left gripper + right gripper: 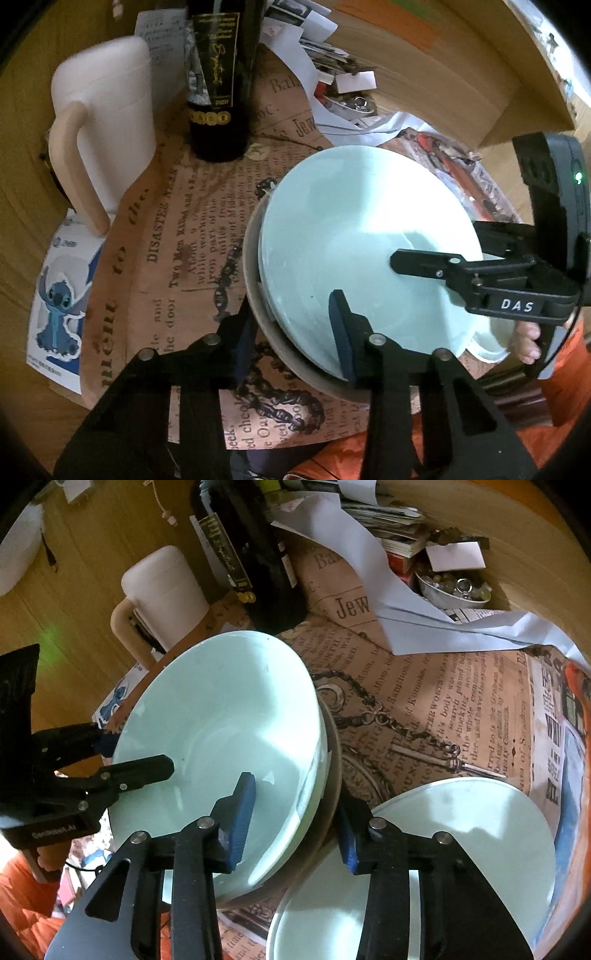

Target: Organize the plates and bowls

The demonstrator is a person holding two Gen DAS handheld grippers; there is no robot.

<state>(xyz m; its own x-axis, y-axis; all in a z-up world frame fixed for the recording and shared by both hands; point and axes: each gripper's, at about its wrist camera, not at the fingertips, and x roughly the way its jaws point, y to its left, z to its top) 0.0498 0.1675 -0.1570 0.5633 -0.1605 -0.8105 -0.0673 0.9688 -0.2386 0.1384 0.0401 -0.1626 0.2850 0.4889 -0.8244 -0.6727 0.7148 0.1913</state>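
A pale green bowl [351, 236] sits nested in a beige bowl [258, 314] on the newspaper-print table cover. My left gripper [291, 332] is open, its fingers straddling the near rims of both bowls. My right gripper [295, 812] is also open, its fingers astride the stacked bowls' rim [221, 720] on the opposite side; it shows in the left wrist view [436, 266]. The left gripper shows in the right wrist view [136, 753]. A pale green plate [461, 830] lies flat under the right gripper's right finger.
A dark wine bottle [218, 81] and a white jug with a beige handle [103, 122] stand behind the bowls. Loose papers [369, 554] and a small bowl of trinkets [454, 587] crowd the far side. A Stitch sticker sheet [59, 295] lies left.
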